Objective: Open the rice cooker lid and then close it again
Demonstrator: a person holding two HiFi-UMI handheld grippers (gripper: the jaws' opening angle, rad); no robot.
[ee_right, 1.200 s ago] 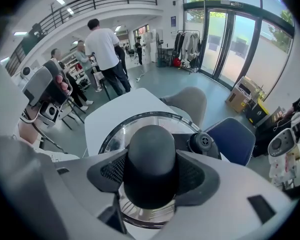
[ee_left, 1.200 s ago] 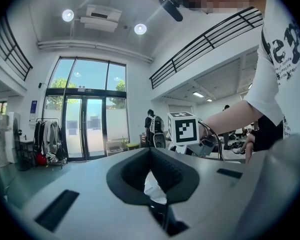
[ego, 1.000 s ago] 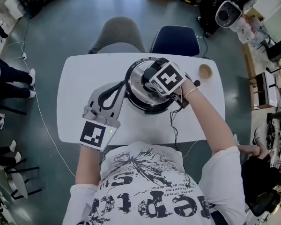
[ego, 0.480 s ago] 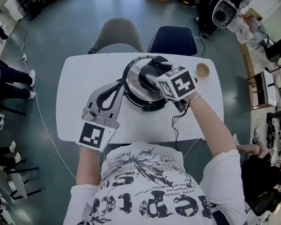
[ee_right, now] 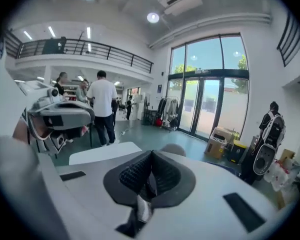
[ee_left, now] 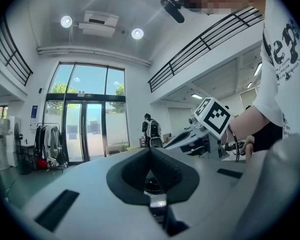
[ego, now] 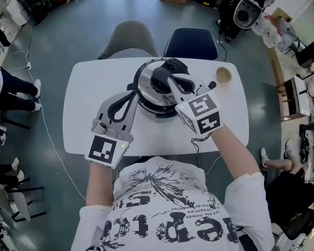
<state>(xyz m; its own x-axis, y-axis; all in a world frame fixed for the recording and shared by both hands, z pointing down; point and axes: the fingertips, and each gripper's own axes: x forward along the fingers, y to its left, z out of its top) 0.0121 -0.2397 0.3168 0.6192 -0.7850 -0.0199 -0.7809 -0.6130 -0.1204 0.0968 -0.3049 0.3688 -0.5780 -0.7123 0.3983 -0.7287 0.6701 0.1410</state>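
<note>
A steel rice cooker point(ego: 146, 99) stands mid-table, its lid point(ego: 145, 81) lying down on it with a black knob point(ego: 160, 78) on top. My right gripper point(ego: 175, 81) hangs over the lid's right side, raised off it. Its jaws have just been closing and now meet with nothing between them, as the right gripper view point(ee_right: 151, 157) shows. My left gripper point(ego: 132, 95) lies level at the cooker's left flank, its pads together point(ee_left: 151, 152); whether it touches the cooker I cannot tell. Each gripper appears in the other's view: the right one point(ee_left: 210, 128), the left one point(ee_right: 60, 115).
The white table point(ego: 83, 103) also carries a small brown cup point(ego: 223, 75) at the back right. A black cable point(ego: 197, 140) runs off the front edge. A grey chair point(ego: 132, 38) and a blue chair point(ego: 191, 43) stand behind. People stand at the far left point(ego: 8, 88).
My right gripper has lifted off the lid and drawn back toward me, tilting up, its jaws going from open to shut. The left gripper has shifted slightly beside the cooker.
</note>
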